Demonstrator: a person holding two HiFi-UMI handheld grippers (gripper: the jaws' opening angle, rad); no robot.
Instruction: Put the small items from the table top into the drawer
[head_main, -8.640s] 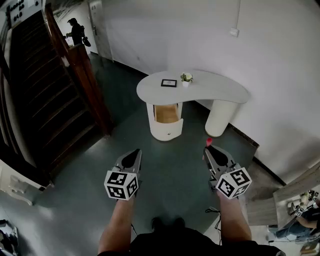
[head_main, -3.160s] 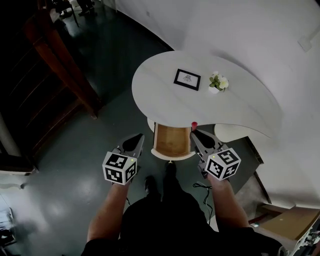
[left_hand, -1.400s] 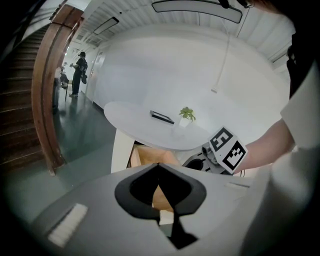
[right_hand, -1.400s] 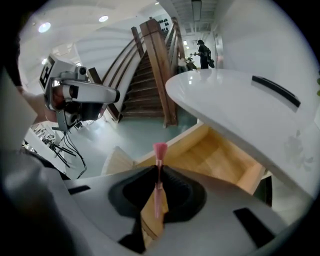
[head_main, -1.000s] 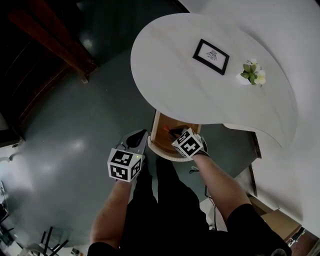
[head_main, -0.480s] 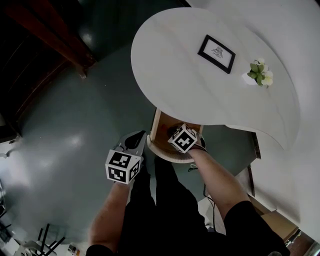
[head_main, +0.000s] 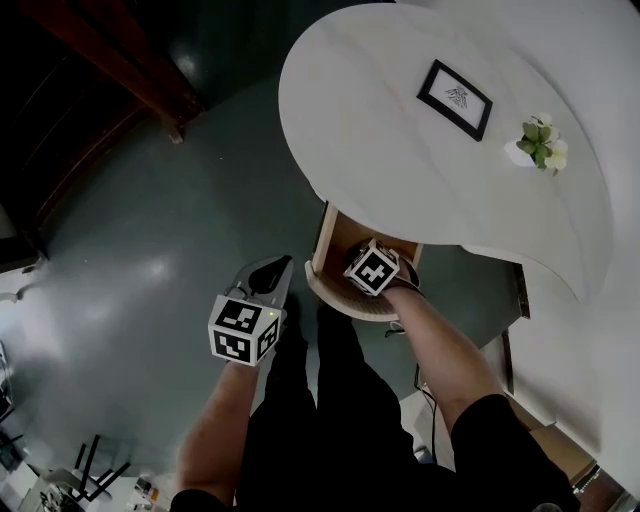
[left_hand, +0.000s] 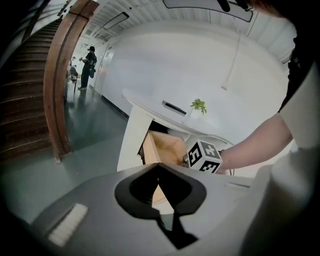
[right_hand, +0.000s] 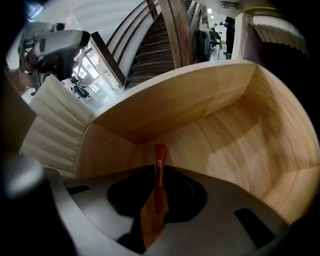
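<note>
Since a second ago, my right gripper (right_hand: 159, 175) dips deeper into drawer (right_hand: 235, 150), fingers pinching thin red item (right_hand: 160, 152). Placing step under way. Next, I part fingers and drop it. Left gripper (left_hand: 159, 170) idle, fingers together, empty.

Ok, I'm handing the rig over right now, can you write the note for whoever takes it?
Right gripper: shut on a thin red item, held inside the open drawer, not yet let go.
Left gripper: shut, empty, left of the drawer.
On the table: picture frame and small potted plant, untouched.
Done: drawer open, red item inside its walls.
Left: release the red item, then probably move the frame and plant.
</note>
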